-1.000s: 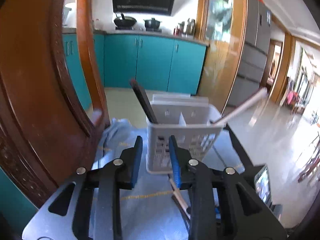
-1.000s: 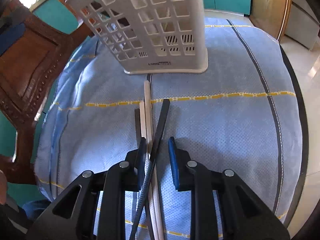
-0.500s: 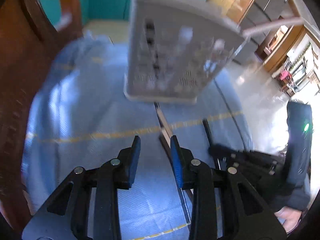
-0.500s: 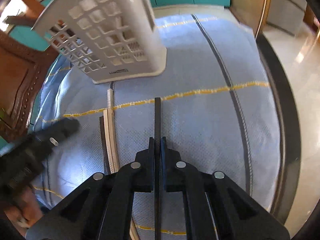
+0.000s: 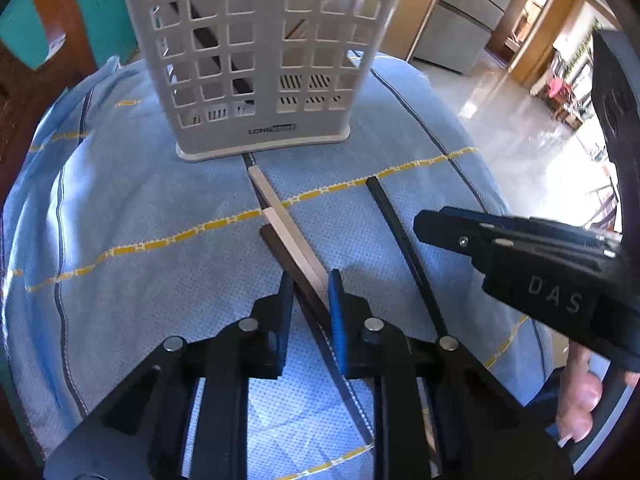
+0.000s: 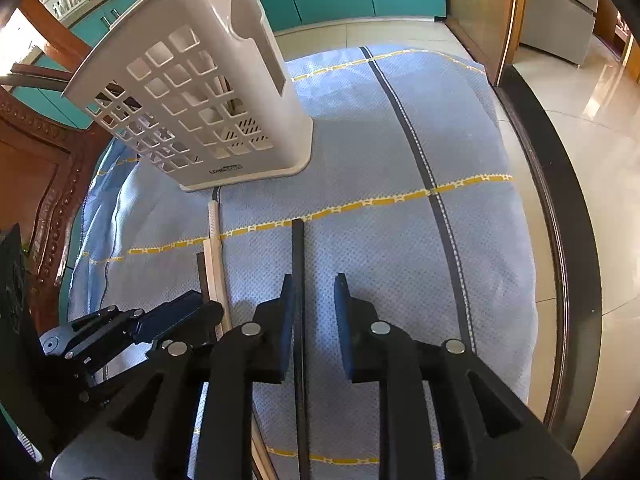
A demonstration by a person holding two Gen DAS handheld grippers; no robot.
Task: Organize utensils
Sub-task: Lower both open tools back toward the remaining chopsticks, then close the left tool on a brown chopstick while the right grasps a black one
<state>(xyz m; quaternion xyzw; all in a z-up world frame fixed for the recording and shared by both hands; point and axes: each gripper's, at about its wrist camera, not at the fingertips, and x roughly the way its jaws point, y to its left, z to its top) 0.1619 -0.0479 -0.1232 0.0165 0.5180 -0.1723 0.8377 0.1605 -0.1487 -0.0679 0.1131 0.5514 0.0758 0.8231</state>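
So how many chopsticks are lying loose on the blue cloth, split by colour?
cream chopsticks: 2
brown chopstick: 1
black chopstick: 1
Total: 4

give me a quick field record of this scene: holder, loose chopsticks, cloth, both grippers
holder: white slotted utensil holder upright on the cloth, a dark stick inside
loose chopsticks: pale chopsticks and brown chopstick side by side; black chopstick apart from them
cloth: blue cloth with yellow and dark stripes
left gripper: jaws just closing around the pale and brown sticks, grip unclear
right gripper: jaws just opened, black chopstick against one pad, not clamped
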